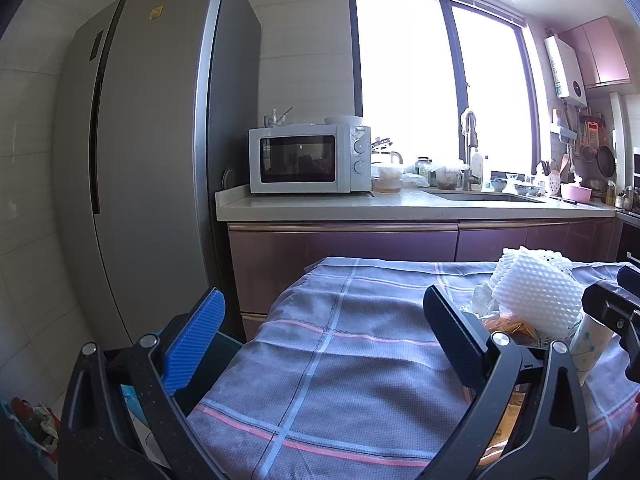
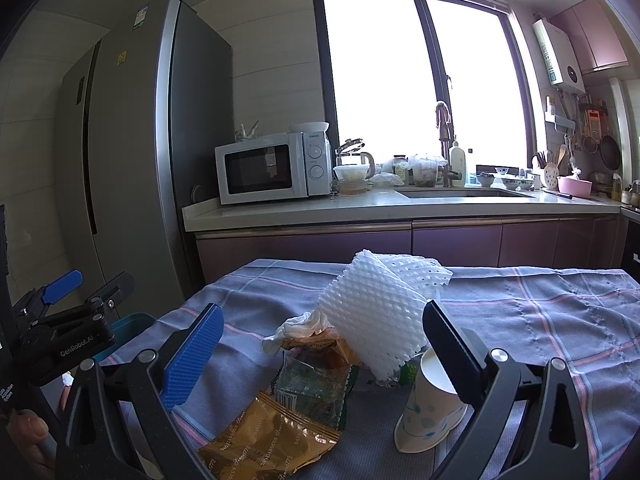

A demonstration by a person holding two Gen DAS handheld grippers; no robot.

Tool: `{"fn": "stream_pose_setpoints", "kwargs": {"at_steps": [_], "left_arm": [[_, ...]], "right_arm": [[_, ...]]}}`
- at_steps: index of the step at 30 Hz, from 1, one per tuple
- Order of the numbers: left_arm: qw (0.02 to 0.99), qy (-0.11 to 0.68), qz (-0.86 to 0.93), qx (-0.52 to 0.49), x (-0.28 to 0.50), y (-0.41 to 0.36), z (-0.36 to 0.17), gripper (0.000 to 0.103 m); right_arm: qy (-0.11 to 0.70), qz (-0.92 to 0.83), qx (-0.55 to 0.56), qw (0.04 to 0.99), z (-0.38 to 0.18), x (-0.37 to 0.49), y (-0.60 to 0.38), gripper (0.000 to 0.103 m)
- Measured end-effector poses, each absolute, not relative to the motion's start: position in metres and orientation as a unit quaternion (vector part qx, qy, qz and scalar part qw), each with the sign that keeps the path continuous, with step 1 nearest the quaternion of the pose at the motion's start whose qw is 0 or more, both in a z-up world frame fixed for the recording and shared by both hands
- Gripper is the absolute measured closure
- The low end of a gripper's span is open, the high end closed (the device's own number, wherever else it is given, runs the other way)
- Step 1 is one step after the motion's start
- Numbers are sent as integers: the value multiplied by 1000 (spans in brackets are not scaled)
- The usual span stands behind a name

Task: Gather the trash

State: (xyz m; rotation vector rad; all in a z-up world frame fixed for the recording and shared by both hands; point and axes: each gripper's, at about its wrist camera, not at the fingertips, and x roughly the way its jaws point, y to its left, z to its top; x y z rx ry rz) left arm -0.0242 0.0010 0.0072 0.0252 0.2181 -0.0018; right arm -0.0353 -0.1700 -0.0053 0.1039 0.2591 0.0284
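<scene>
Trash lies piled on a checked cloth table: white foam netting, a crumpled tissue, a green wrapper, a gold snack packet and a paper cup lying tilted. My right gripper hovers open over the pile, fingers either side of it, nothing held. My left gripper is open over the table's left part, empty; the right wrist view shows it at the far left as a dark gripper. The foam netting and cup sit right of it.
A blue bin stands by the table's left edge. Behind are a tall grey fridge, a counter with a white microwave, a sink and dishes. A hand holds the left gripper's handle.
</scene>
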Motion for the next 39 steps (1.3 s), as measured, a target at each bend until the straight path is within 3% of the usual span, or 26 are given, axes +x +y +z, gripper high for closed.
{"fn": "stream_pose_setpoints", "kwargs": {"at_steps": [39], "left_arm": [[994,106,1,12,-26,0,6,5]], "right_arm": [[129,20,56,990,-9,-34,-170,7]]}}
